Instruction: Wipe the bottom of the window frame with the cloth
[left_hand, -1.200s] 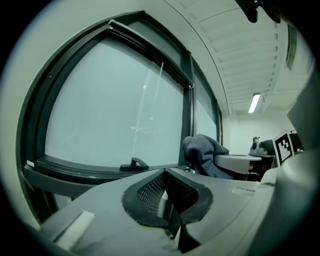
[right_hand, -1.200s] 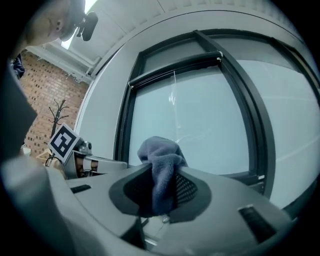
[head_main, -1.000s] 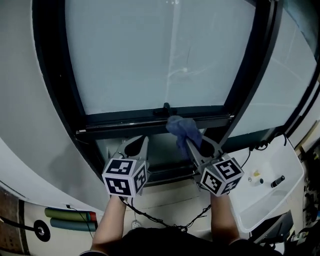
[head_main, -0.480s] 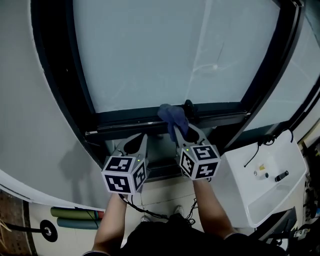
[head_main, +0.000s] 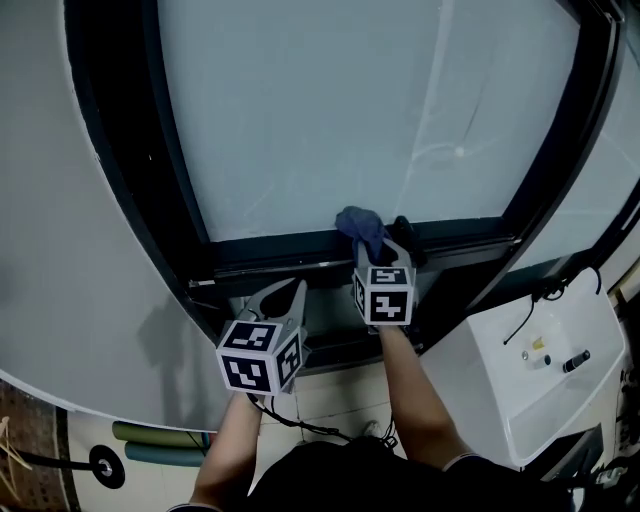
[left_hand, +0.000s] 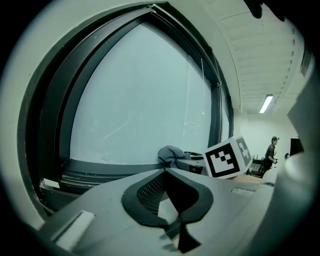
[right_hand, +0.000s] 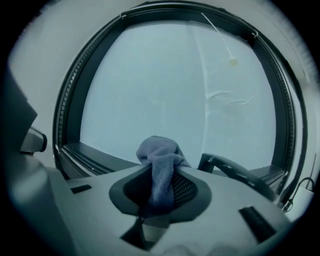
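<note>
Glass pane (head_main: 350, 110), pale and frosted, fills most of the head view. Dark window frame (head_main: 270, 250) runs round it, and its bottom rail crosses just above both tools. White sink unit (head_main: 530, 370) stands low at right, below the frame.

Right gripper (head_main: 378, 245) is held up at the bottom rail, marker cube (head_main: 385, 295) facing the camera. Its jaws are clamped on the cloth (head_main: 360, 225). In the right gripper view the blue cloth (right_hand: 160, 165) runs down between the two pads, and a rounded bunch pokes out past the tips toward the glass. That bunch sits over the bottom rail at the foot of the pane, just left of the black window handle (head_main: 400, 235). Actual contact with the rail cannot be made out.

Left gripper (head_main: 283, 300) hangs lower and to the left, short of the rail and apart from the cloth. In its own view its tips meet with nothing between them (left_hand: 165, 172). From there the cloth (left_hand: 170, 154) shows ahead and slightly right, beside the other gripper's cube.
</note>
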